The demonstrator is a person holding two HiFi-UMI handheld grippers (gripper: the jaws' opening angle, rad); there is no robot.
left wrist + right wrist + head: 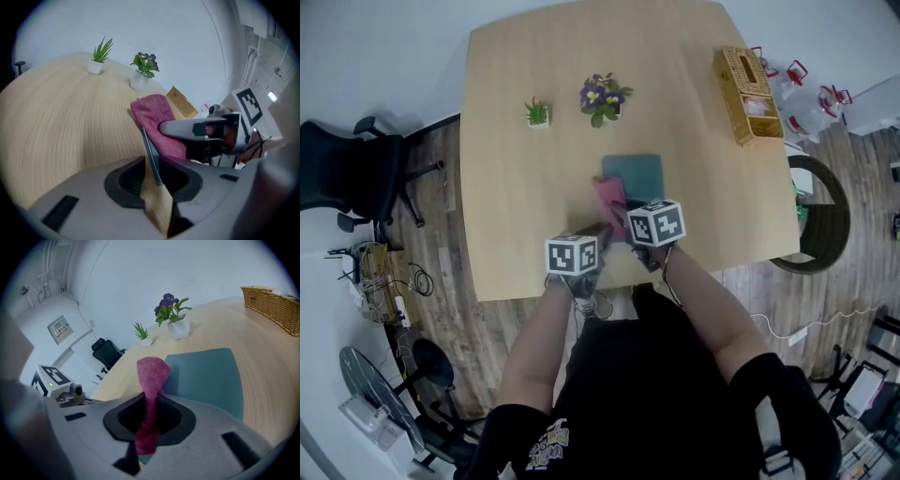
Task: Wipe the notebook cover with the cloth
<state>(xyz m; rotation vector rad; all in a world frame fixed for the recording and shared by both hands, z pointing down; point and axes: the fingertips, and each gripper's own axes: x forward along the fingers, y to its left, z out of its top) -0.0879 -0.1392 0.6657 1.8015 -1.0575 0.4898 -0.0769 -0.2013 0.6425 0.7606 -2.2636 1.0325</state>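
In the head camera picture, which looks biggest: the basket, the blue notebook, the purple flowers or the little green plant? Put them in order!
Basket and notebook: about alike, and the cloth covers part of the notebook, so I won't rank them.
Then the purple flowers.
Smallest: the little green plant.

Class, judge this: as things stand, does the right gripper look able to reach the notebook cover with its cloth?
Probably yes: the right gripper grips the cloth right over the notebook, whose cover lies bare ahead.
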